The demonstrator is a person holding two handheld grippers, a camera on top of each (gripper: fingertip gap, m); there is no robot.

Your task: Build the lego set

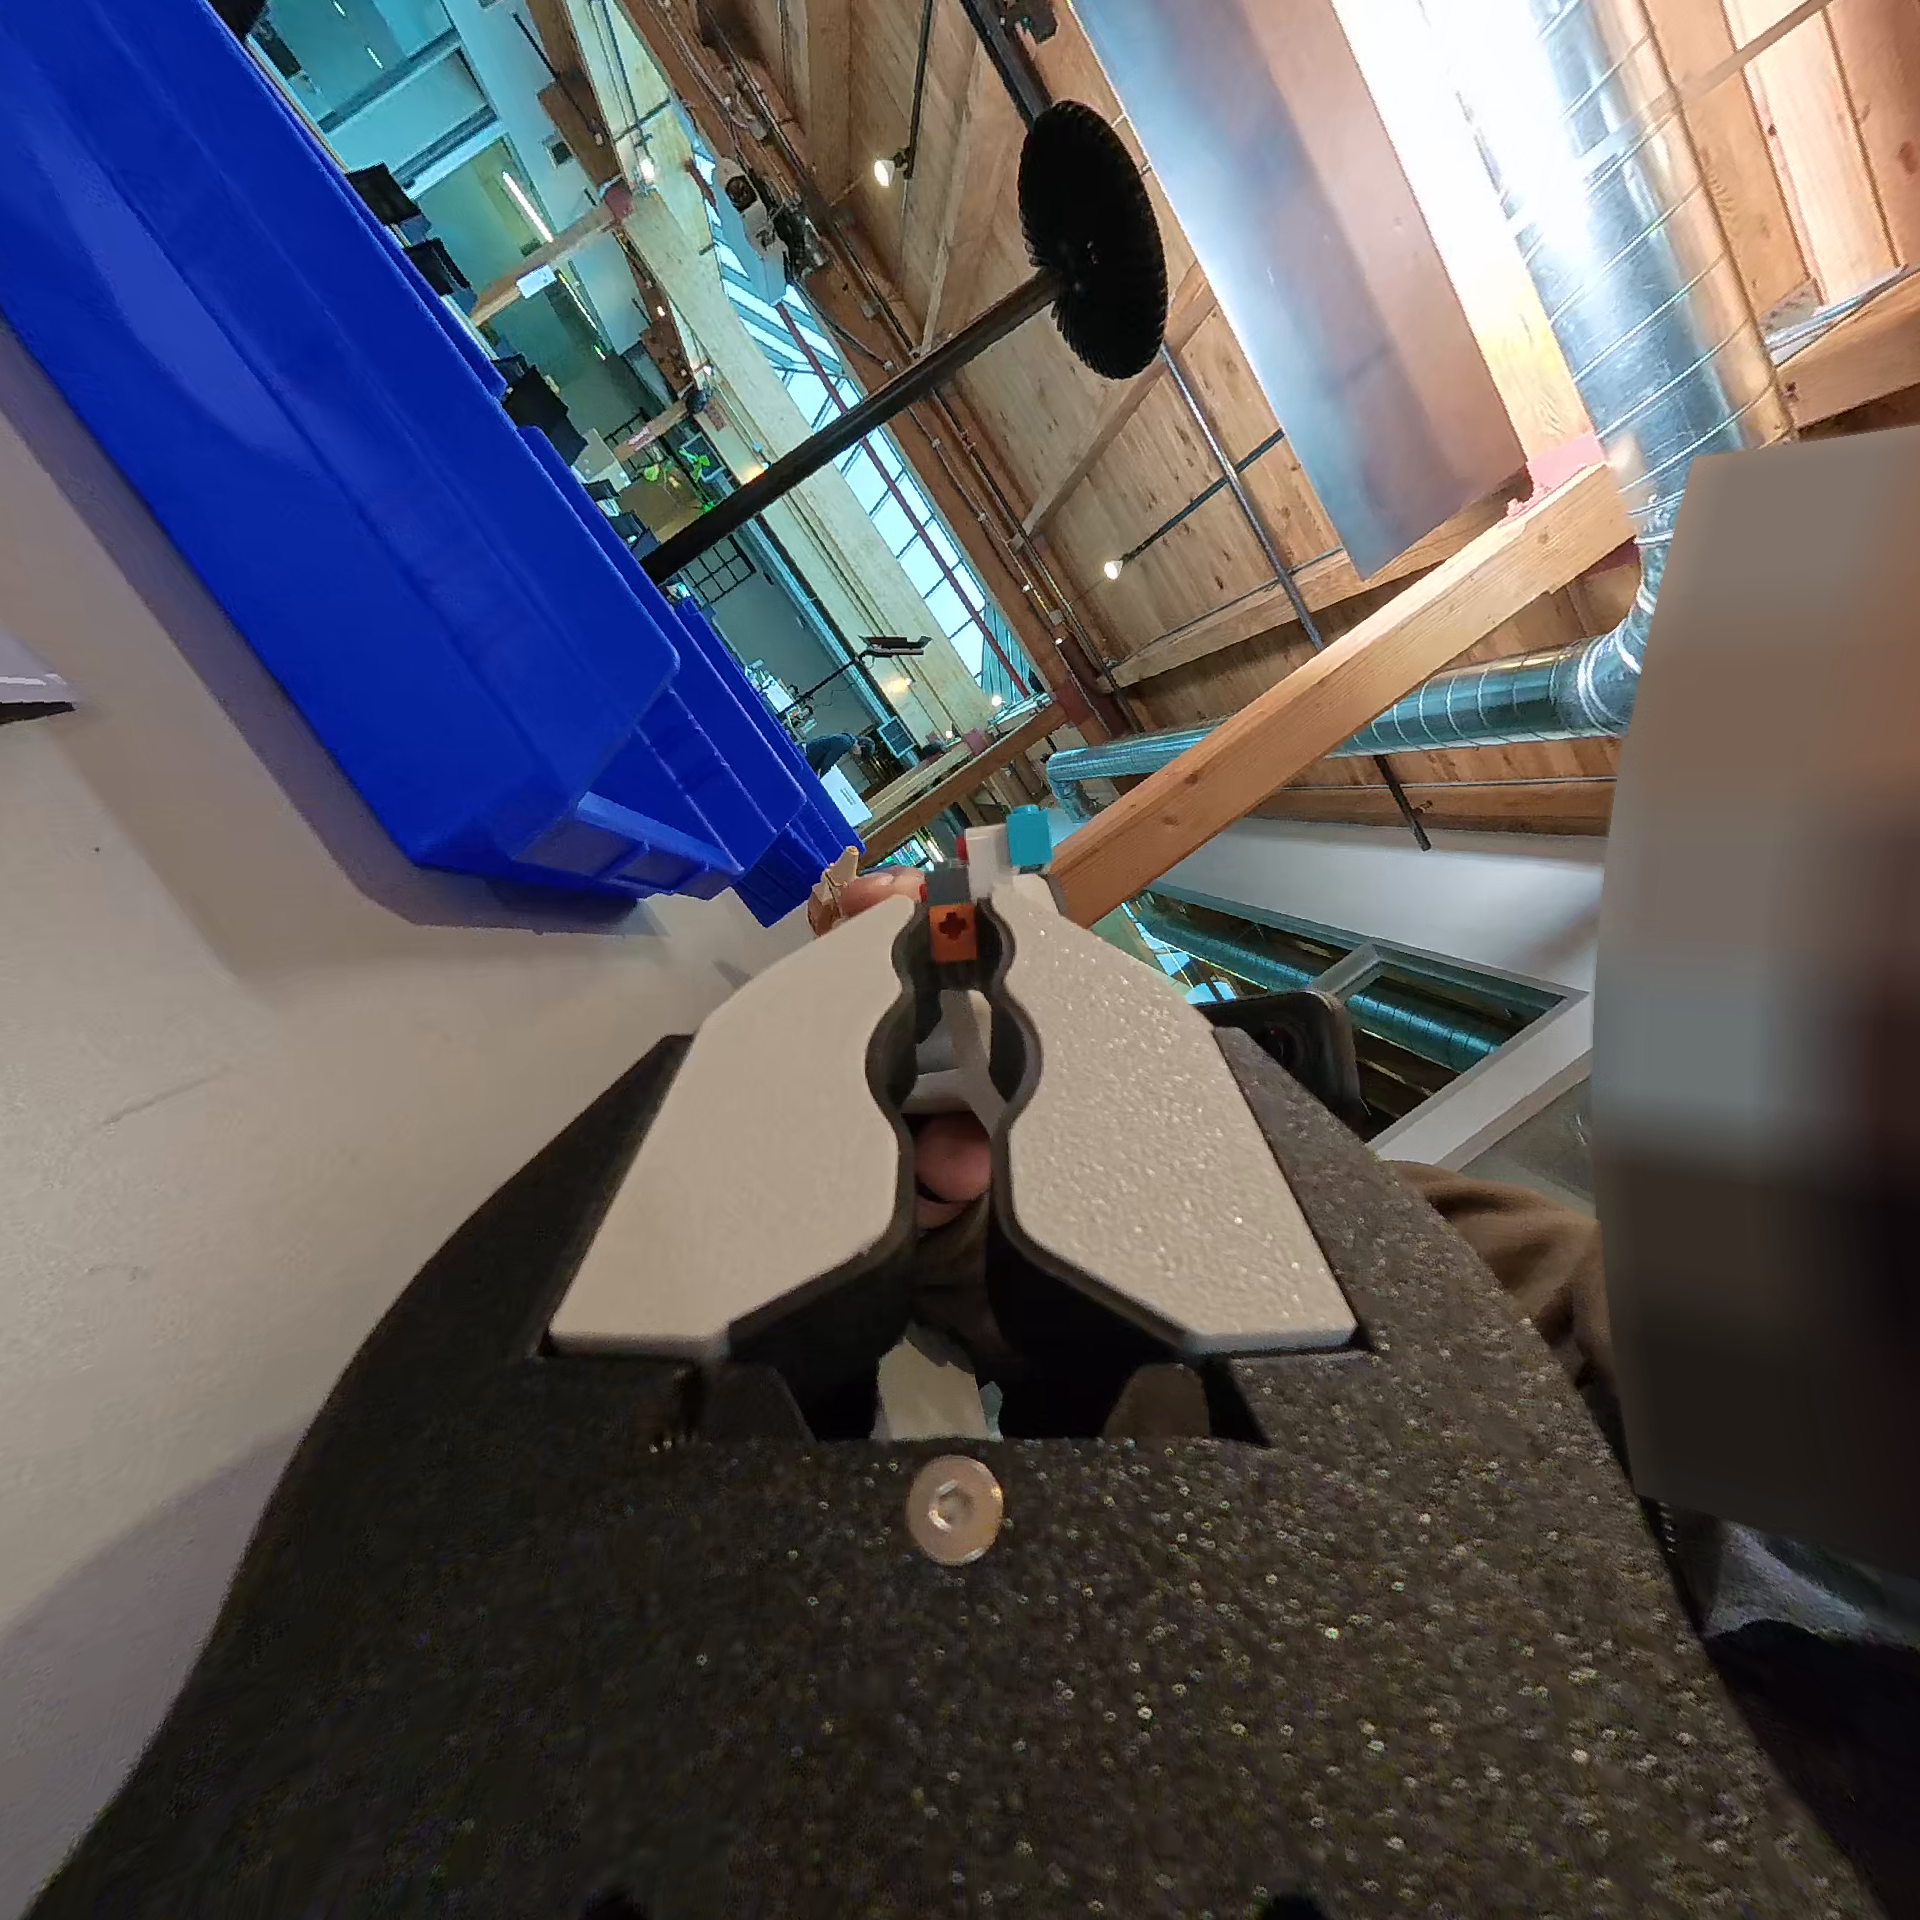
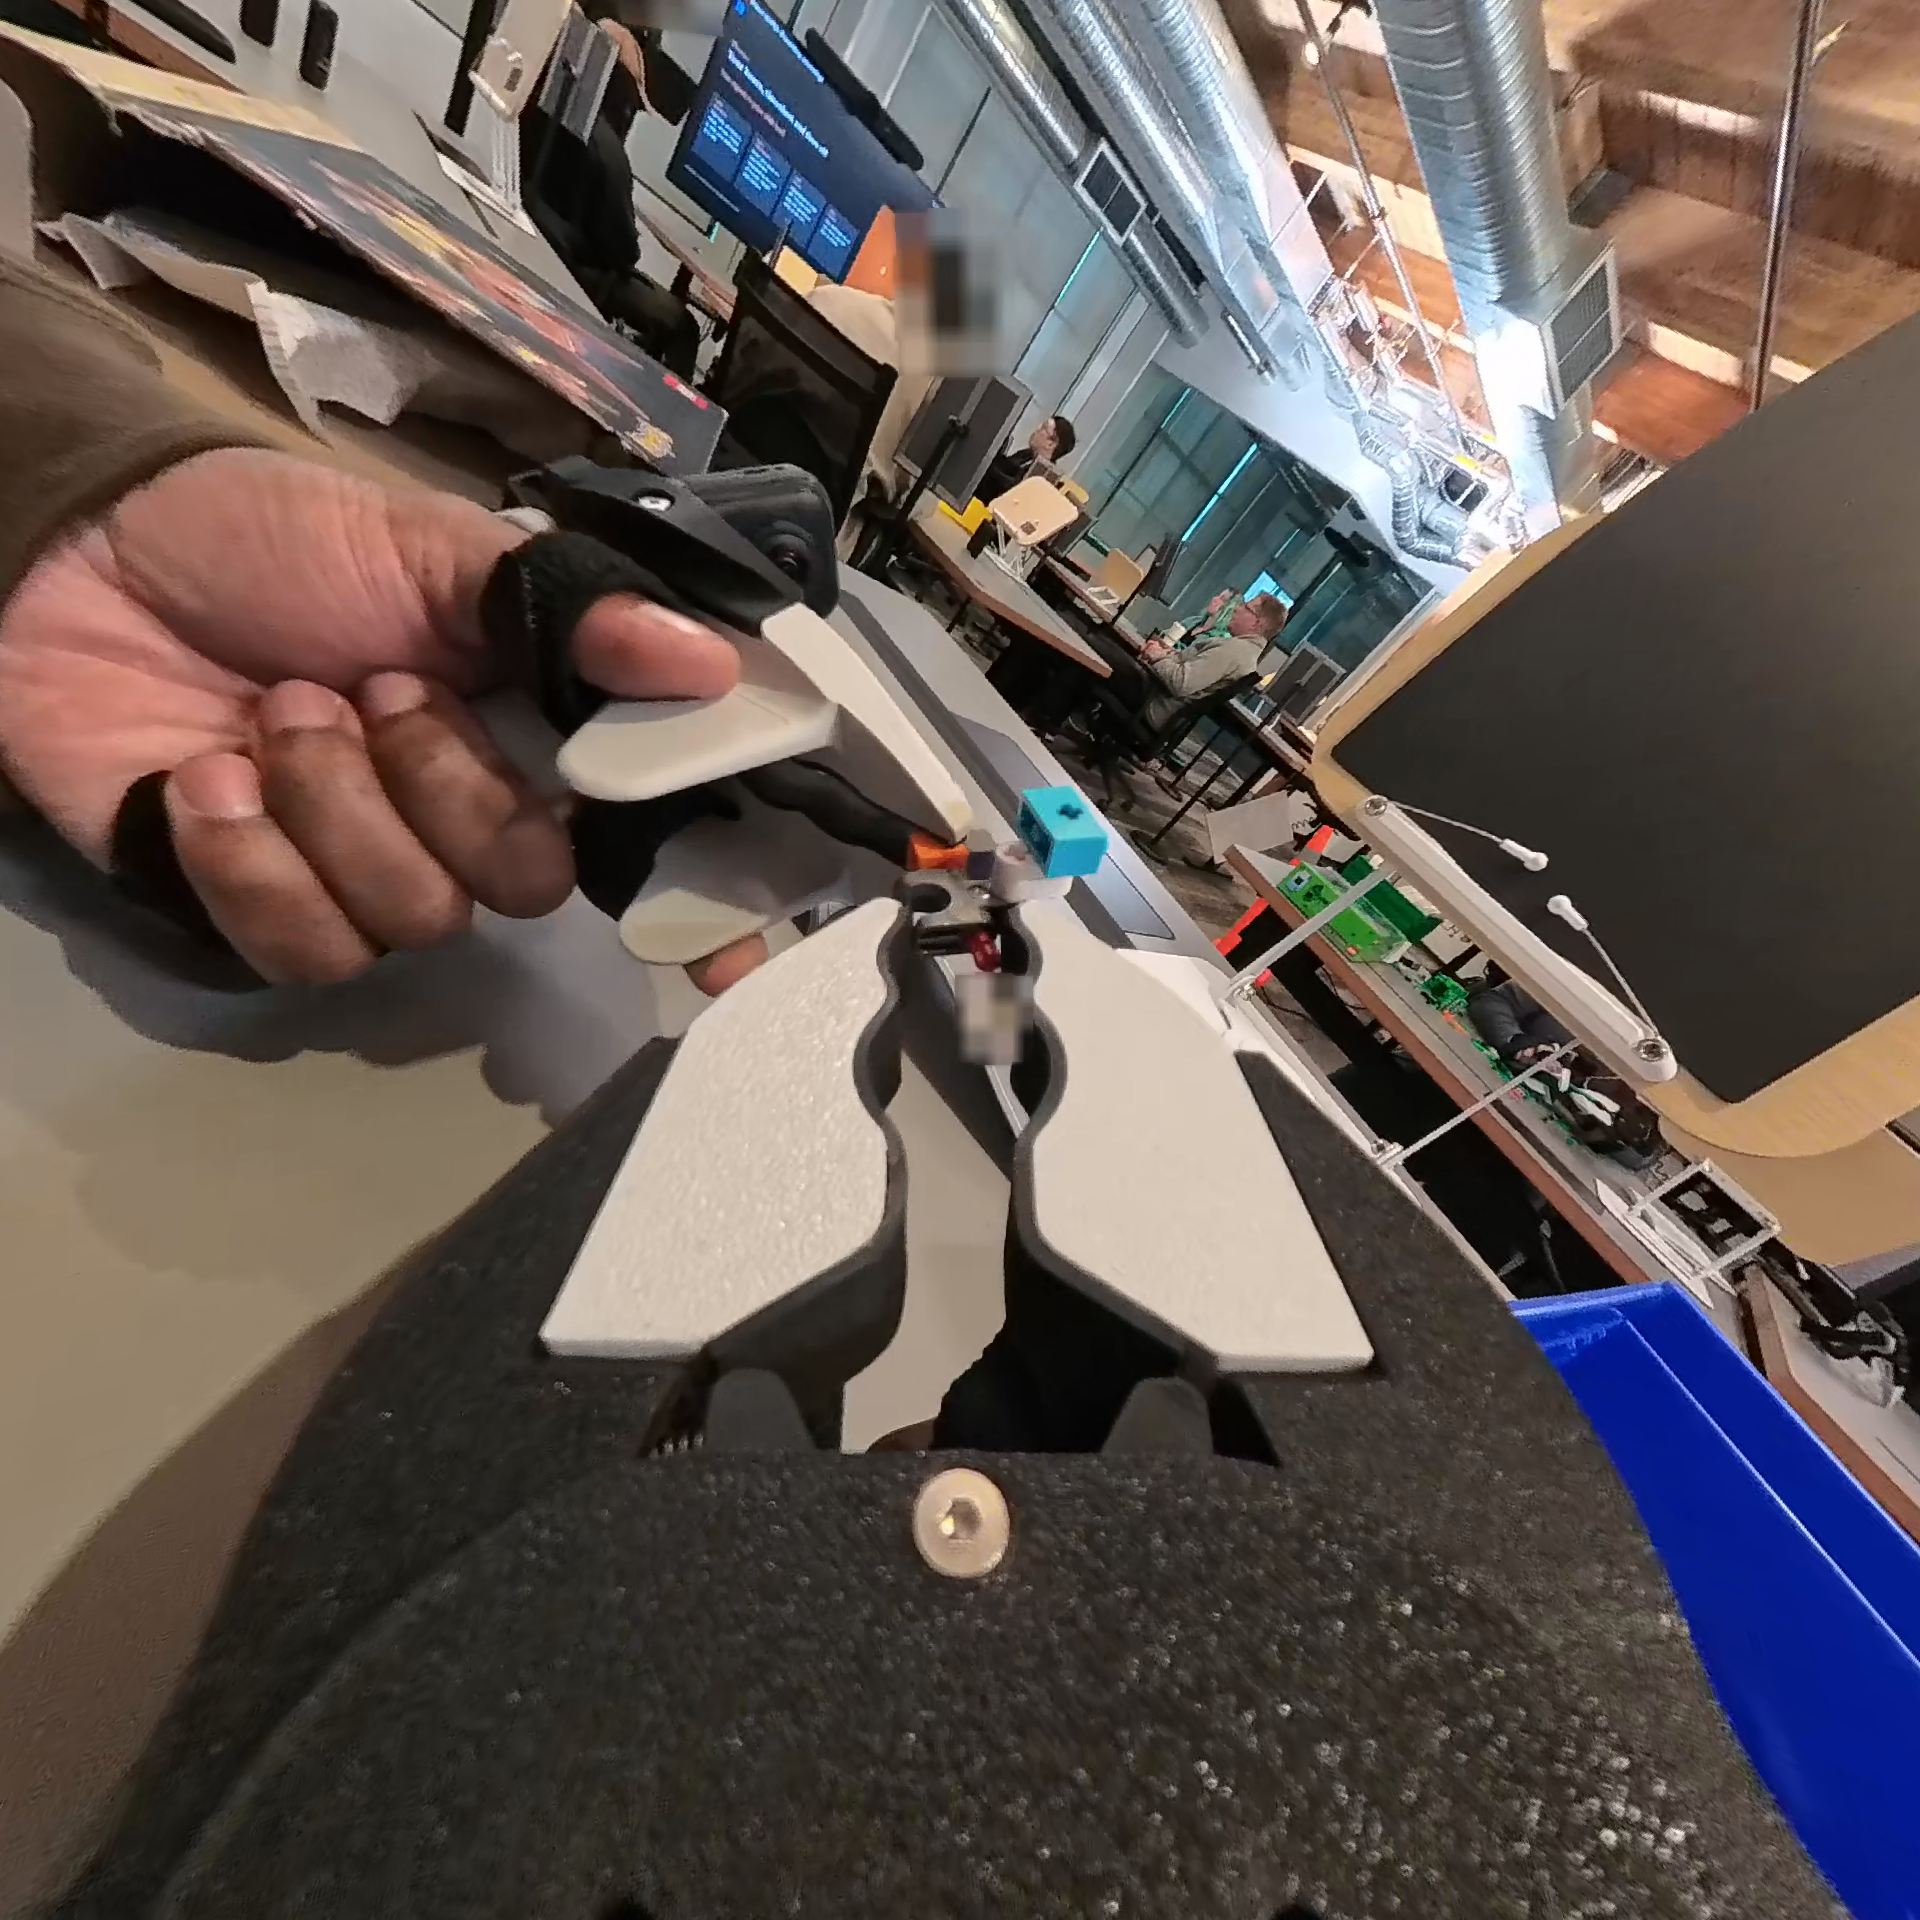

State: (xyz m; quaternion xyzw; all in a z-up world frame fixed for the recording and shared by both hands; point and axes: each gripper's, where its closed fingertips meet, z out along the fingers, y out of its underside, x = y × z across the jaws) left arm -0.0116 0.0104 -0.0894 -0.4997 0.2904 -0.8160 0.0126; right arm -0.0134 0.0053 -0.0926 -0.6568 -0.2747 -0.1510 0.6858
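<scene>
Left tongs (image 1: 954,920): narrowed onto the orange brick (image 1: 953,932), bracing the lego build (image 2: 997,868) in mid-air above the desk (image 1: 208,1039).
Right tongs (image 2: 961,920): clamped on its dark end, likely countering the press.
Teal brick (image 2: 1060,828): topmost, exposed.

Your left wrist view is bright overall; a skylight (image 1: 1455,166) at top right blows out to pure white glare and washes the nearby wood ceiling (image 1: 1195,436). The blue bins (image 1: 343,457) throw a soft violet shadow onto the pale table (image 1: 156,1039). Straight beams bow near the frame edges: wide-angle distortion.

Your right wrist view is evenly lit from overhead. The upper right corner smears with blur, and the ducts (image 2: 1455,156) there lose detail. The hand (image 2: 270,707) casts a soft grey shadow on the table below it. Foreground foam stays sharp in both views.
</scene>
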